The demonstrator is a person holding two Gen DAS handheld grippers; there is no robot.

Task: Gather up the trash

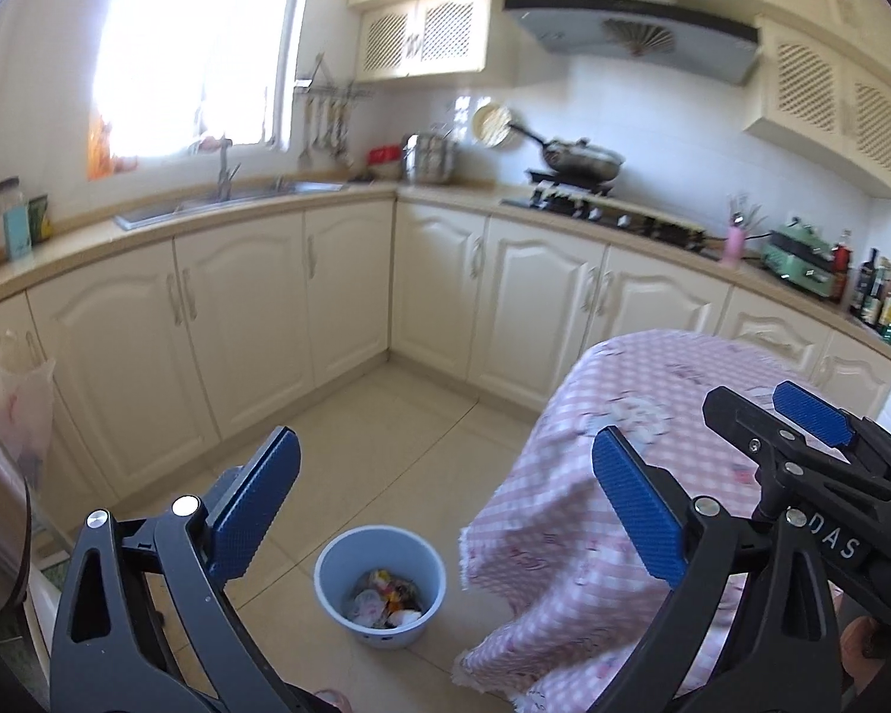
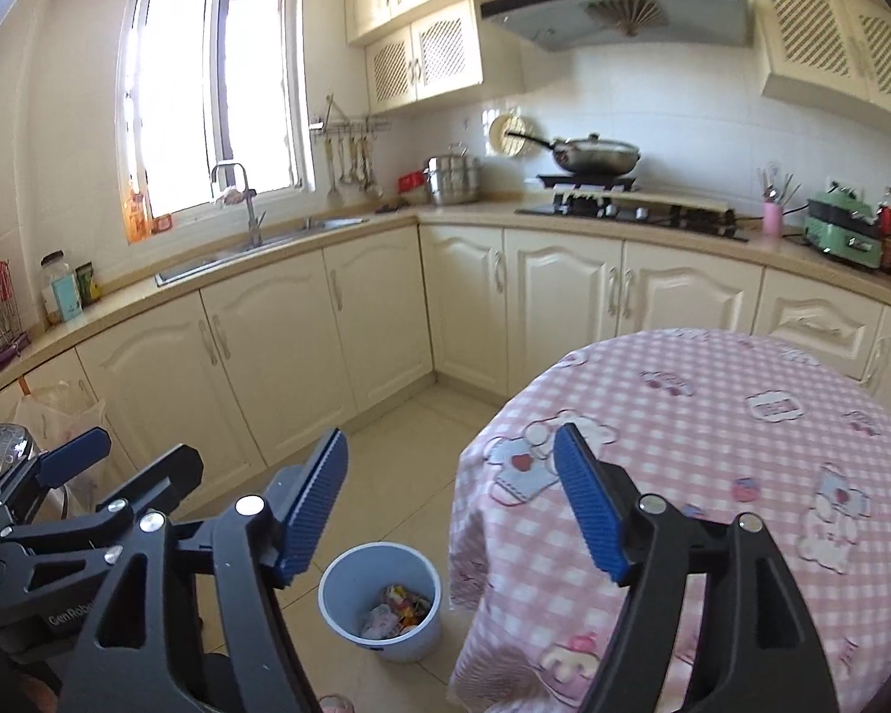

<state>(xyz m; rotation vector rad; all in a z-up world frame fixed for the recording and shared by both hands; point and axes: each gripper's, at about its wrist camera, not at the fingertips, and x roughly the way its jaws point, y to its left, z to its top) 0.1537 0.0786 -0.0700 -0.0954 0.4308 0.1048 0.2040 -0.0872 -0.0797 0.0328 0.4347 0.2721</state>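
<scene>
A light blue bin (image 1: pixel 380 585) stands on the tiled floor beside the table and holds crumpled wrappers (image 1: pixel 386 597). It also shows in the right wrist view (image 2: pixel 380 600), with the trash (image 2: pixel 395 609) inside. My left gripper (image 1: pixel 445 475) is open and empty, held high above the bin. My right gripper (image 2: pixel 451 475) is open and empty, also above the bin and the table's left edge. The right gripper shows at the right of the left wrist view (image 1: pixel 802 422); the left gripper shows at the left of the right wrist view (image 2: pixel 77 463).
A round table with a pink checked cloth (image 2: pixel 713 463) fills the right. Cream cabinets (image 2: pixel 279 344) run along the back under a sink (image 2: pixel 249 249) and a stove with a wok (image 2: pixel 594 157). A plastic bag (image 2: pixel 59 416) hangs at the left.
</scene>
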